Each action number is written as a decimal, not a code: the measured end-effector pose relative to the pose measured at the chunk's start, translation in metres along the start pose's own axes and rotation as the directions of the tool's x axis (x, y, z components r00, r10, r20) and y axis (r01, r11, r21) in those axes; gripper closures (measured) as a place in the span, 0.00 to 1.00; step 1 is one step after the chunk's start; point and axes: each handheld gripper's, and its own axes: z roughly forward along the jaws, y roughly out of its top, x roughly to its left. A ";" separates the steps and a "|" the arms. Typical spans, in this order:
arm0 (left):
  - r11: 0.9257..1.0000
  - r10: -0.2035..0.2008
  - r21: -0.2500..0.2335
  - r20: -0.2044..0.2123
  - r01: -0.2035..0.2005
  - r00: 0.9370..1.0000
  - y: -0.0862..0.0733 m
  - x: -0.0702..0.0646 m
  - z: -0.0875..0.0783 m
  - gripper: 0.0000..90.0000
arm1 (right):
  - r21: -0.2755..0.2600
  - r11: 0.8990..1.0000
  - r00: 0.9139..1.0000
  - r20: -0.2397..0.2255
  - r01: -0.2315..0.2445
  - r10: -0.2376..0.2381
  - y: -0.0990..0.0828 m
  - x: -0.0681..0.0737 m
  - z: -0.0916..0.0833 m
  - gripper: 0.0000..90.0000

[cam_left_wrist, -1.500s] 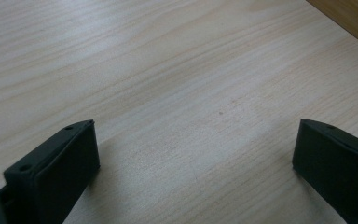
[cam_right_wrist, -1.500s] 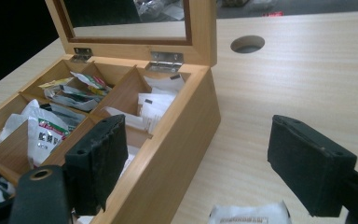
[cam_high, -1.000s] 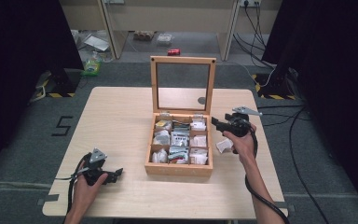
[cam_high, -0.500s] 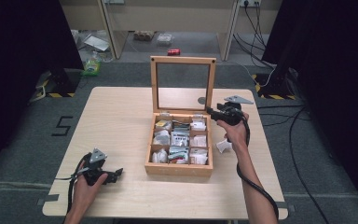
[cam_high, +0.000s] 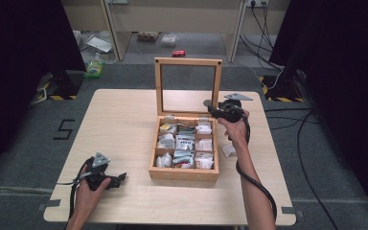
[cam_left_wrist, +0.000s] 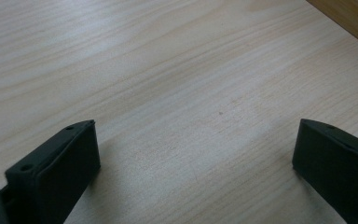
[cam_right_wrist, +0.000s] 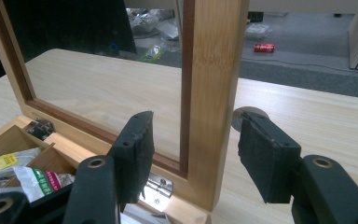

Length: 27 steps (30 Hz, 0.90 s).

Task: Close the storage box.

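Both jaws of the right tongs (cam_right_wrist: 193,154), raised from beside the tea box (cam_high: 184,148), now straddle the lid frame (cam_right_wrist: 212,93), open, unclamped; closing is likely intended. Left tongs (cam_left_wrist: 196,163) rest agape, empty, on the worktop (cam_high: 124,124).

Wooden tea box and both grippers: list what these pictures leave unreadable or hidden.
- Packets in the wooden tea box, high view: too small to read the labels.
- Box compartments, right gripper view: cut off by the bottom-left edge and hidden behind the right gripper jaws.
- Lid frame, right gripper view: its top is cut off by the upper edge.
- Left gripper, left gripper view: body is out of frame below.
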 end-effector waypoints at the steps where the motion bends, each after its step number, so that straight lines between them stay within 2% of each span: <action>1: 1.000 0.000 0.000 0.000 0.000 1.000 0.000 0.000 0.000 0.00 | -0.002 1.000 1.000 -0.002 0.002 -0.002 0.000 0.000 0.001 0.51; 7: 1.000 -0.001 -0.001 0.001 0.001 1.000 0.000 0.000 0.000 0.00 | 0.003 1.000 1.000 -0.004 0.005 -0.005 0.002 0.000 0.007 0.52; 10: 1.000 -0.002 0.000 0.004 0.002 1.000 0.000 0.000 0.000 0.00 | -0.003 0.999 0.999 -0.011 0.034 -0.034 0.003 0.002 0.010 0.52; 14: 1.000 -0.001 -0.001 0.003 0.001 1.000 0.000 0.000 0.000 0.00 | 0.008 0.999 0.999 0.001 0.034 -0.034 0.004 0.004 0.012 0.54; 16: 1.000 -0.002 -0.001 0.003 0.002 1.000 0.000 0.000 0.000 0.00 | 0.003 1.000 1.000 -0.007 0.021 -0.021 0.005 0.003 0.011 0.55; 20: 1.000 -0.002 0.000 0.004 0.002 1.000 0.000 0.000 0.000 0.00 | -0.014 0.999 0.999 -0.016 0.037 -0.037 0.003 0.001 0.008 0.59; 27: 1.000 -0.002 0.000 0.004 0.002 1.000 0.000 0.000 0.000 0.00 | -0.030 0.999 0.999 -0.026 0.034 -0.035 0.001 0.002 0.004 0.59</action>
